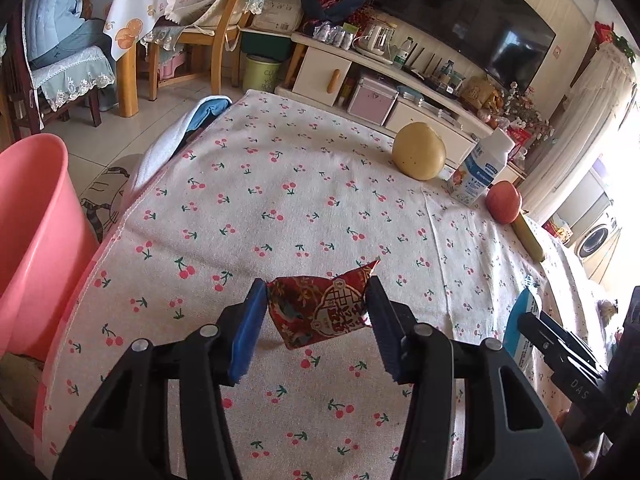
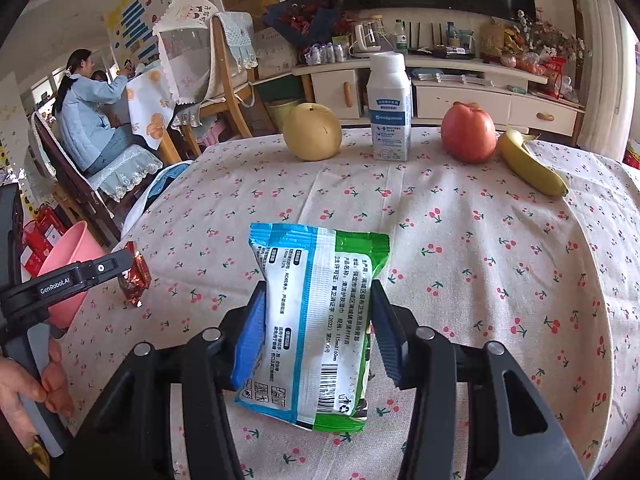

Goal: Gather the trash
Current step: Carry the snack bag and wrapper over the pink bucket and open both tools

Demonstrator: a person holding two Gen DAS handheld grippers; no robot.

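Your left gripper (image 1: pixel 318 300) fingers pinch the red snack wrapper (image 1: pixel 320 308); right gripper (image 2: pixel 318 308) fingers pinch the wet-wipe packet (image 2: pixel 316 320). Counter (image 1: pixel 280 200) edge and pink bin (image 1: pixel 36 232) at 9 o'clock; bin cut off.

Bare tablecloth (image 2: pixel 460 264) lies ahead; pear (image 2: pixel 312 132), bottle (image 2: pixel 390 120), apple (image 2: pixel 468 134), banana (image 2: pixel 532 168) line the far edge.

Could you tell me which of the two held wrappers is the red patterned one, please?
The red wrapper in the left gripper; the right gripper holds a white, blue and green packet.
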